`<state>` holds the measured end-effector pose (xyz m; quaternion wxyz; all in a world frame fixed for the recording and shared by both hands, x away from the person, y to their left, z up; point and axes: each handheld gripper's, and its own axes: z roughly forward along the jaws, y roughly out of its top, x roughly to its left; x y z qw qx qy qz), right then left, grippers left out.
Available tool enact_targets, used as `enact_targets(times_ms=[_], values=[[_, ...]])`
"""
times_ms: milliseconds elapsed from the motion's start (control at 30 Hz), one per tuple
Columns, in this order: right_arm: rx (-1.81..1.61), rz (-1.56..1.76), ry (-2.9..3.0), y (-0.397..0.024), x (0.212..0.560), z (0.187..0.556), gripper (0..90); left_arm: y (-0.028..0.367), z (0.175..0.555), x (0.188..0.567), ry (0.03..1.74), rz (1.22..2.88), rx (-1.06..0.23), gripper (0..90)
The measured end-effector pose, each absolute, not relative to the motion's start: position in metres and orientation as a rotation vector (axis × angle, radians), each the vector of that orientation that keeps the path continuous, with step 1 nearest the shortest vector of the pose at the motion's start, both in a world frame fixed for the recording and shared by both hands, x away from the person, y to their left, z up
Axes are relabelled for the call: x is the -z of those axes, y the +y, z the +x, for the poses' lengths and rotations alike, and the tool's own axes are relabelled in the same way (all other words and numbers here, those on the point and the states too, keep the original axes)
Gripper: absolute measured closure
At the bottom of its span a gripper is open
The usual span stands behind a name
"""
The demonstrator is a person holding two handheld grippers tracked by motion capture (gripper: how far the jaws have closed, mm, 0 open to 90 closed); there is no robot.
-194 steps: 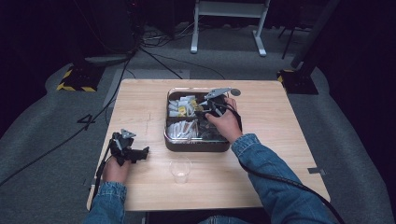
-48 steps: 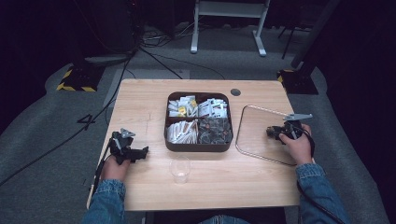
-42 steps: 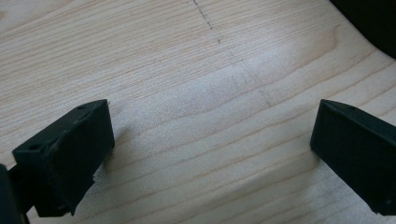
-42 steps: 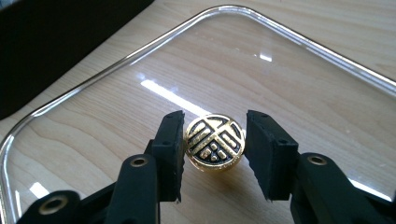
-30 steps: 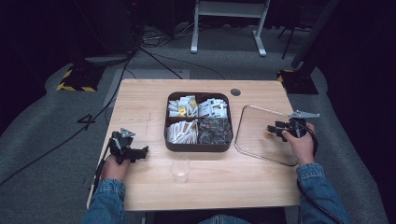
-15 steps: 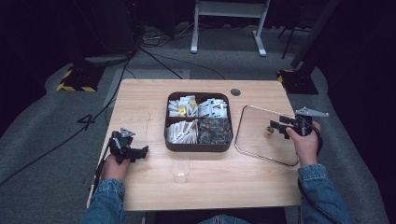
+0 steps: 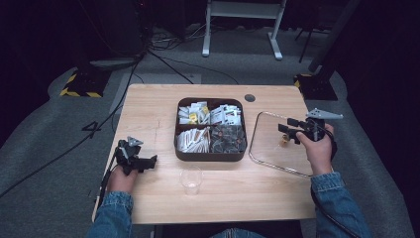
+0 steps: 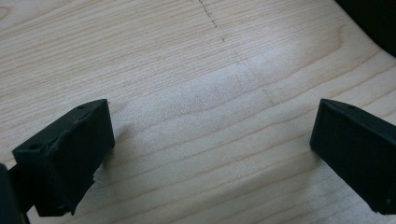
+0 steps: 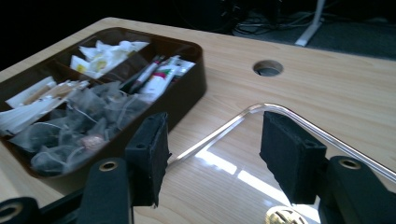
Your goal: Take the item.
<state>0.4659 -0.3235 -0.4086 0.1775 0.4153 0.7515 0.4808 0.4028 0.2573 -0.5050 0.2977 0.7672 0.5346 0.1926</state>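
A dark brown tray (image 7: 210, 156) with four compartments of sachets and tea bags sits uncovered mid-table. Its clear lid (image 7: 270, 148) lies flat on the table to the right, with a gold knob (image 7: 284, 141) in the middle. My right gripper (image 7: 286, 125) hovers just above the knob, open and holding nothing. In the right gripper view the jaws (image 9: 212, 135) stand apart over the lid (image 9: 233, 154), with the knob (image 9: 285, 217) below them and the tray (image 9: 187, 98) to the left. My left gripper (image 7: 143, 157) rests open on the table at left, over bare wood (image 8: 210, 149).
A clear plastic cup (image 7: 191, 179) stands upright just in front of the tray. A round cable hole (image 7: 249, 97) is behind the tray's right corner. Cables trail across the floor beyond the table's far edge.
My right gripper carried the lid from the tray to the table's right side, laid it flat, let go of the knob and rose slightly. The left gripper stayed still.
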Motion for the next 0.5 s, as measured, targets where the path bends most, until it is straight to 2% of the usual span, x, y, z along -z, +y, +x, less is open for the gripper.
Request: enact_targets(times_ms=[500], values=[[-1.423,0.984,2.246,-0.266,0.398,0.460,49.7,0.257,0.401,0.505,1.438,2.030,-0.518,0.0]])
